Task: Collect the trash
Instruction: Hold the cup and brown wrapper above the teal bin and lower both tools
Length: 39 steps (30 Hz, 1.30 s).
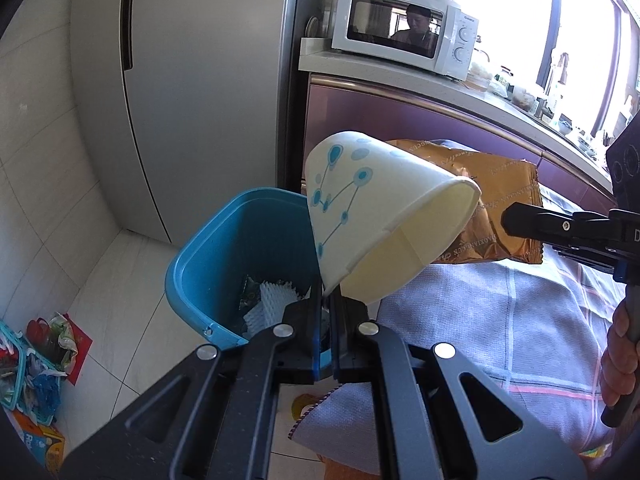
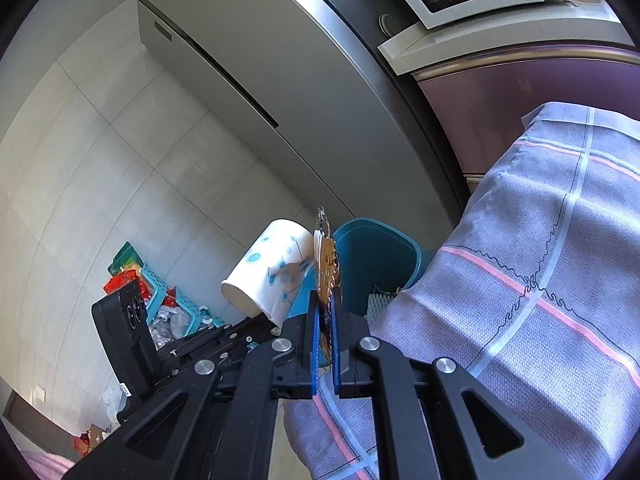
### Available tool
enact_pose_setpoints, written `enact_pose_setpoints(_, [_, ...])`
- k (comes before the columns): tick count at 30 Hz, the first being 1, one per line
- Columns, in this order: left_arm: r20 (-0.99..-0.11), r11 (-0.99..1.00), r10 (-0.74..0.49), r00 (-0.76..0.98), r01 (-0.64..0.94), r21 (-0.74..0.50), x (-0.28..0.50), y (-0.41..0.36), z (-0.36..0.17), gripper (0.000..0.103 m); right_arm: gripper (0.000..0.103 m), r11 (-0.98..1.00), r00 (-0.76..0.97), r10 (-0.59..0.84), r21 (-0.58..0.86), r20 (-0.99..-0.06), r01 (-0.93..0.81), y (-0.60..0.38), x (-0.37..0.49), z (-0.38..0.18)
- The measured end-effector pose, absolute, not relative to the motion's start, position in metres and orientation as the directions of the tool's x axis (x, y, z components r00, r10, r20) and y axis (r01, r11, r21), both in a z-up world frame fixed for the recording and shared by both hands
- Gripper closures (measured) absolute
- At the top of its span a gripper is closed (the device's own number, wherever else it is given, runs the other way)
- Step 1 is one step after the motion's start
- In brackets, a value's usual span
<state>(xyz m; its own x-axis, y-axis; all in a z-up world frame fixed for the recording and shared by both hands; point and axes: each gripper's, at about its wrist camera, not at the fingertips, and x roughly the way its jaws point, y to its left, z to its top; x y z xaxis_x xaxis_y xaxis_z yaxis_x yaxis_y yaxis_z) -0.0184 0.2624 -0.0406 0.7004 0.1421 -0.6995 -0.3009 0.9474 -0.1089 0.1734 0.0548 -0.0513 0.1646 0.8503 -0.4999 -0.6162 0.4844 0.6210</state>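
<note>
My left gripper is shut on the rim of a white paper cup with blue dots, tilted over the blue trash bin. White foam netting and a wrapper lie inside the bin. My right gripper comes in from the right, shut on a golden snack wrapper behind the cup. In the right wrist view, the right gripper pinches the wrapper edge-on, beside the cup and above the bin. The left gripper's body shows at lower left there.
A checked purple cloth covers the table beside the bin. A grey fridge stands behind it. A white microwave sits on the counter. A teal basket of clutter lies on the floor at left. A hand holds the right gripper's handle.
</note>
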Motion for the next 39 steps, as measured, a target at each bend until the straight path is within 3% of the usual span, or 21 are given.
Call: enact_pose_setpoints(39, [-0.744,0.925,0.166,0.647,-0.365,-0.11,-0.003,0.288,-0.07,0.099,0.099,0.517,0.147,0.824,0.621,-0.547,-0.59,0.091,0.182,-0.066])
